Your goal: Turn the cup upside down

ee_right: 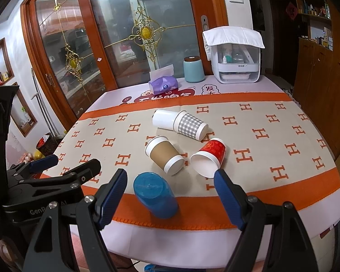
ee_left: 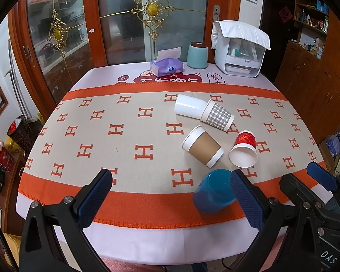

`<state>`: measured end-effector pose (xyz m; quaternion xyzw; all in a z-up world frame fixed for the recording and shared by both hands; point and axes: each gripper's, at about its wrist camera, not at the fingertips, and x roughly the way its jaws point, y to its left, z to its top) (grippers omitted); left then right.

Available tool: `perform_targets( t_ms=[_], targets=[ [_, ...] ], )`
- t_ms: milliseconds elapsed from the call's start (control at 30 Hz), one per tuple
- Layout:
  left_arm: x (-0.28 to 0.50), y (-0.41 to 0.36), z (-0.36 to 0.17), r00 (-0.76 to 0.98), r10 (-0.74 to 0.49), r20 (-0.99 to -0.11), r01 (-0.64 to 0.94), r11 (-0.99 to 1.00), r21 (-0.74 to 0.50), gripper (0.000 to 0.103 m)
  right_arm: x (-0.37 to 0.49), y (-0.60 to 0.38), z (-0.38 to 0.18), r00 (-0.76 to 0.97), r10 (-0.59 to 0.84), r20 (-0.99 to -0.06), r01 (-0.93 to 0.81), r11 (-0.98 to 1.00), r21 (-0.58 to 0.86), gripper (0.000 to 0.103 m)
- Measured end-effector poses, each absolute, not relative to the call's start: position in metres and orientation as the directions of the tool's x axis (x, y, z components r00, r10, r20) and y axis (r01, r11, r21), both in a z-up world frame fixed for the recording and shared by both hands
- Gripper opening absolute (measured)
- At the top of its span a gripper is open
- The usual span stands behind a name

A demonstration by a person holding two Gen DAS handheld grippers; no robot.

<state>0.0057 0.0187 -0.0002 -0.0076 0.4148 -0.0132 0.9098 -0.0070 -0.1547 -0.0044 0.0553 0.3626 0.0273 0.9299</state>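
Observation:
Several cups lie on their sides on the H-patterned cloth: a blue plastic cup near the front edge, a brown-sleeved paper cup, a red paper cup, a grey checked cup and a white cup. My left gripper is open and empty, the blue cup beside its right finger. My right gripper is open around the blue cup without touching it. The right gripper also shows at the left view's right edge.
At the table's back stand a purple tissue pack, a teal canister and a white appliance under a cloth. Glass doors rise behind. A wooden cabinet is on the right. The table's front edge lies just before the grippers.

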Motion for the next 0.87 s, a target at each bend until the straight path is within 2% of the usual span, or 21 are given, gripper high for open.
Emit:
perform_targets(
  t_ms=[867],
  targets=[
    [0.003,0.023,-0.005,0.647,-0.029,-0.762,0.014,1.000,-0.027,0.102,-0.014,-0.143,-0.009,0.730,0.099,-0.676,-0.015,0.992,0.129,0.079]
  ],
)
